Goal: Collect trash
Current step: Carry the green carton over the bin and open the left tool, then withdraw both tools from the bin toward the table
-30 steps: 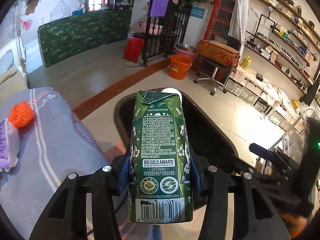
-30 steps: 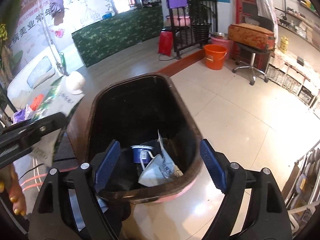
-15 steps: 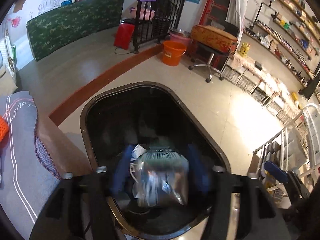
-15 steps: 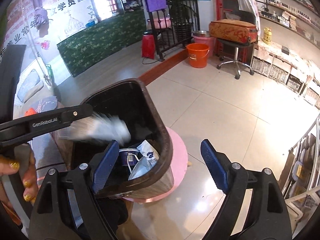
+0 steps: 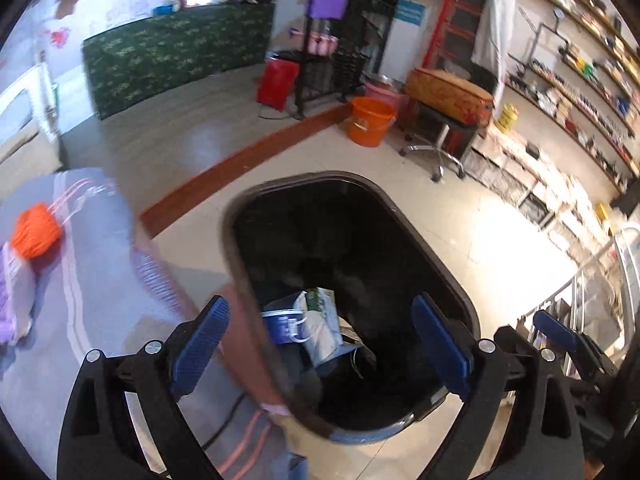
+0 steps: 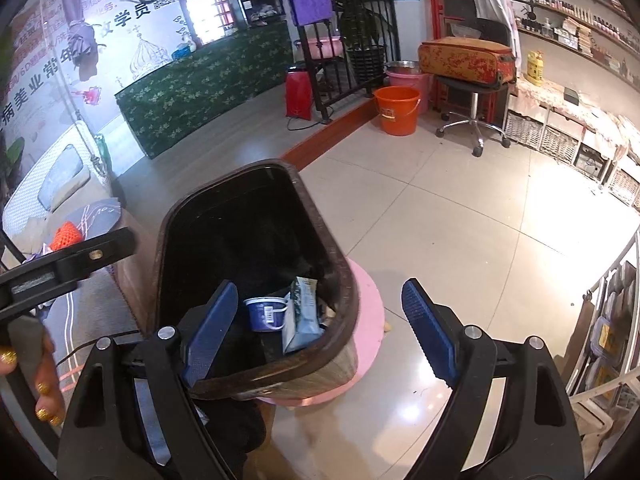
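A dark oval trash bin stands on the floor below me; it also shows in the right wrist view. Inside lie a green-and-white drink carton, a blue cup and other scraps; the carton and cup show from the right too. My left gripper is open and empty above the bin. My right gripper is open and empty above the bin's near rim. An orange net ball and a purple packet lie on the grey cloth at the left.
The bin sits on a pink round base. An orange bucket, a wheeled stool with a red case, a black metal rack and wall shelves stand further back. The left gripper's body shows at the left.
My left gripper opened and let go of the green carton, which fell into the bin. The left gripper has pulled back left; the right gripper shifted slightly right.
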Demonstrator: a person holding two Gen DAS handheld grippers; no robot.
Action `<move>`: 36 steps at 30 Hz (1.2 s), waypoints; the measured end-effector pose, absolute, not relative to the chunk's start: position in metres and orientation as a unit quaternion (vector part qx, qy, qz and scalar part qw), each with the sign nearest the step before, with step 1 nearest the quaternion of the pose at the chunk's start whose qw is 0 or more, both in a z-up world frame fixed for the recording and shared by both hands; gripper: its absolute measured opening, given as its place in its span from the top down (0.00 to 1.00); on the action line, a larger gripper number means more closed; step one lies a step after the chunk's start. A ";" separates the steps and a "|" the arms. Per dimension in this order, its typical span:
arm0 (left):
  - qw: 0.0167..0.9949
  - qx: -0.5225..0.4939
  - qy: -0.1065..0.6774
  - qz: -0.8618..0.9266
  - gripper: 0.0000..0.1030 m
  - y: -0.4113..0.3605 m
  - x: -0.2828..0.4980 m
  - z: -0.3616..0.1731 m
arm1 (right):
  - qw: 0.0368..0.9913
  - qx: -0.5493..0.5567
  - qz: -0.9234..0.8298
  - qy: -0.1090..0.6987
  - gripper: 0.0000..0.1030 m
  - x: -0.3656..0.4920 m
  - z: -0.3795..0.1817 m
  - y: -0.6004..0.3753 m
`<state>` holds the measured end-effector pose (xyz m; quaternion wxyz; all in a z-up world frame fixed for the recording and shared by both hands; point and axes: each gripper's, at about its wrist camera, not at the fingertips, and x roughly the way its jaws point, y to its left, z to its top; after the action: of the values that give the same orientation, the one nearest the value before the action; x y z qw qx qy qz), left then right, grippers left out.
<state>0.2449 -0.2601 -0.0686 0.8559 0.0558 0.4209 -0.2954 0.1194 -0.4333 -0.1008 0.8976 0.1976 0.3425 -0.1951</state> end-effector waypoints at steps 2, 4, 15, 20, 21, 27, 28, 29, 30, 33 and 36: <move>0.860 0.033 0.423 -0.284 0.11 -0.242 0.244 -0.066 | 0.898 0.194 -0.187 0.348 0.19 0.125 -0.102 -0.427; 0.865 0.019 0.420 -0.274 0.10 -0.223 0.241 -0.062 | 0.899 0.194 -0.178 0.351 0.19 0.128 -0.102 -0.422; 0.905 0.002 0.377 -0.195 0.09 -0.137 0.226 -0.039 | 0.913 0.166 -0.114 0.356 0.19 0.154 -0.087 -0.370; 0.912 -0.009 0.380 -0.153 0.09 -0.096 0.221 -0.041 | 0.918 0.155 -0.073 0.359 0.19 0.166 -0.082 -0.335; 0.913 -0.009 0.380 -0.145 0.09 -0.088 0.219 -0.042 | 0.919 0.151 -0.064 0.359 0.19 0.168 -0.080 -0.328; 0.918 -0.019 0.385 -0.093 0.09 -0.024 0.207 -0.049 | 0.925 0.114 0.015 0.363 0.19 0.188 -0.071 -0.267; 0.918 -0.023 0.387 -0.080 0.09 -0.013 0.206 -0.051 | 0.924 0.111 0.028 0.365 0.19 0.192 -0.071 -0.258; 0.918 -0.027 0.389 -0.070 0.09 -0.003 0.203 -0.052 | 0.923 0.103 0.046 0.367 0.19 0.196 -0.069 -0.244; 0.918 -0.031 0.390 -0.062 0.09 0.006 0.201 -0.053 | 0.923 0.097 0.054 0.367 0.19 0.198 -0.069 -0.236; 0.919 -0.043 0.391 -0.034 0.09 0.036 0.195 -0.055 | 0.923 0.079 0.091 0.367 0.19 0.207 -0.063 -0.205; 0.919 -0.049 0.392 -0.015 0.09 0.063 0.189 -0.055 | 0.920 0.051 0.121 0.368 0.19 0.215 -0.057 -0.177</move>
<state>0.1894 0.0633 -0.0546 0.9186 -0.0489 0.3919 -0.0152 0.2146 -0.1767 -0.0571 0.9204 0.0505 0.3684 0.1211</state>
